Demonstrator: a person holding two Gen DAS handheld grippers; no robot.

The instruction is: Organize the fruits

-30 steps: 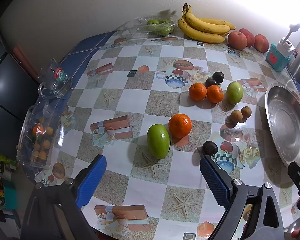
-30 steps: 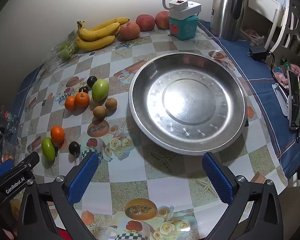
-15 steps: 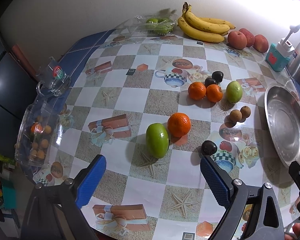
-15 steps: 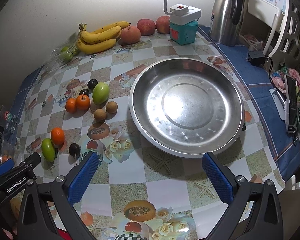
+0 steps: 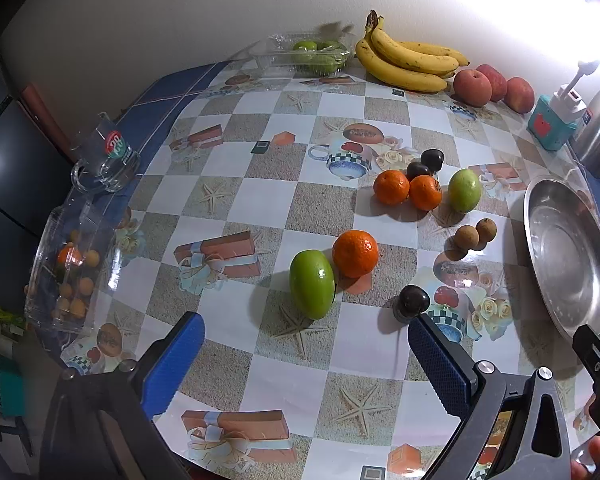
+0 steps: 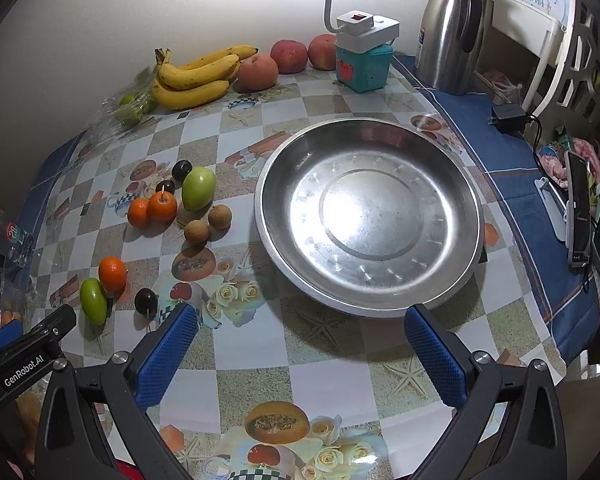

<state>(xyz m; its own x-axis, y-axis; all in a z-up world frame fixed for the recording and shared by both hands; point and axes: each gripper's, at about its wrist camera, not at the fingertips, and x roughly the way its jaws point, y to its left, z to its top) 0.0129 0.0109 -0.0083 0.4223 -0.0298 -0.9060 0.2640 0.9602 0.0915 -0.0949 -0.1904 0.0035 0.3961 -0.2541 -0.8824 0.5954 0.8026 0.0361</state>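
Loose fruit lies on a checked tablecloth. A green mango (image 5: 312, 283) and an orange (image 5: 355, 253) sit just ahead of my left gripper (image 5: 306, 338), whose jaws are opening with nothing between them; a dark plum (image 5: 414, 301) rests by its right finger. Farther off are two oranges (image 5: 407, 188), a green apple (image 5: 464, 190), two dark plums (image 5: 426, 164) and two brown longans (image 5: 476, 233). My right gripper (image 6: 298, 330) is open and empty at the near rim of a big steel plate (image 6: 370, 216). Bananas (image 6: 196, 74) and peaches (image 6: 288, 58) line the wall.
A clear tub of small fruit (image 5: 70, 268) and a glass mug (image 5: 108, 156) stand at the table's left edge. A packet of green fruit (image 5: 314, 54) lies by the wall. A teal box with a lamp (image 6: 364, 54), a steel flask (image 6: 450, 28) and a phone (image 6: 578, 208) are on the right.
The left gripper's jaws have spread a little wider. Both views have shifted only slightly; no fruit has moved.
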